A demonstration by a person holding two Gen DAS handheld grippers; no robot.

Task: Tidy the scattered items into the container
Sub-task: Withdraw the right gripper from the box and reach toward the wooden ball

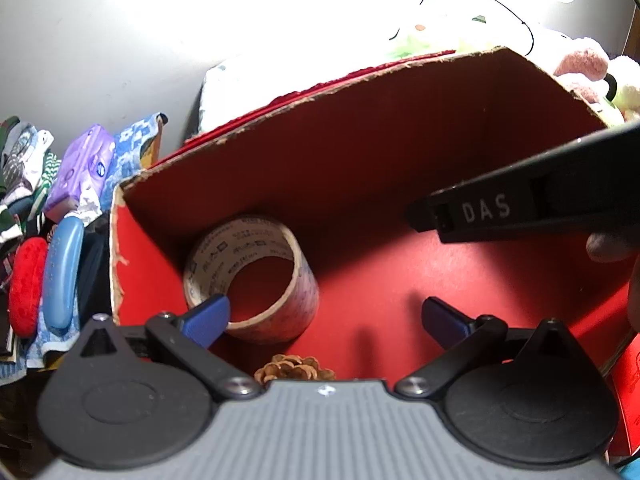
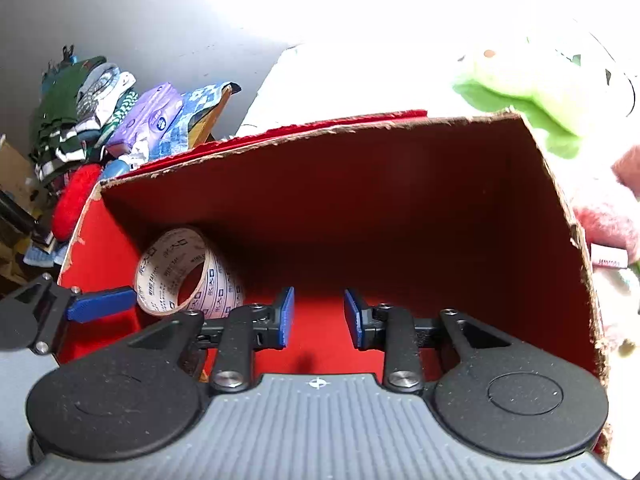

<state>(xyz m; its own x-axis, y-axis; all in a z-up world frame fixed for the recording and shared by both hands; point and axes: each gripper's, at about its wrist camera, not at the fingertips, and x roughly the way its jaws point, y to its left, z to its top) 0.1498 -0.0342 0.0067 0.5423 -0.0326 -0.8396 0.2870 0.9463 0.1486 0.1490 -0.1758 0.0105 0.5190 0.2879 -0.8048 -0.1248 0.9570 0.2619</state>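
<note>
A red cardboard box (image 1: 400,128) fills both views, open towards me. Inside at its left a roll of printed tape (image 1: 256,276) lies on its side, also seen in the right wrist view as the tape roll (image 2: 180,276). A brown pine cone (image 1: 294,368) rests on the box floor just in front of the left camera. My left gripper (image 1: 328,316) hangs over the box floor, open wide, its left pad (image 1: 212,316) beside the tape. My right gripper (image 2: 320,318) is inside the box too, jaws narrowly apart with nothing between them. Its black body (image 1: 520,208) crosses the left wrist view.
Left of the box lies a heap of clothes with a purple tissue pack (image 1: 80,168), a blue oblong object (image 1: 62,276) and a red cushion (image 1: 26,292). A green plush (image 2: 532,92) and a pink plush (image 2: 616,216) crowd the box's right side. A pale wall stands behind.
</note>
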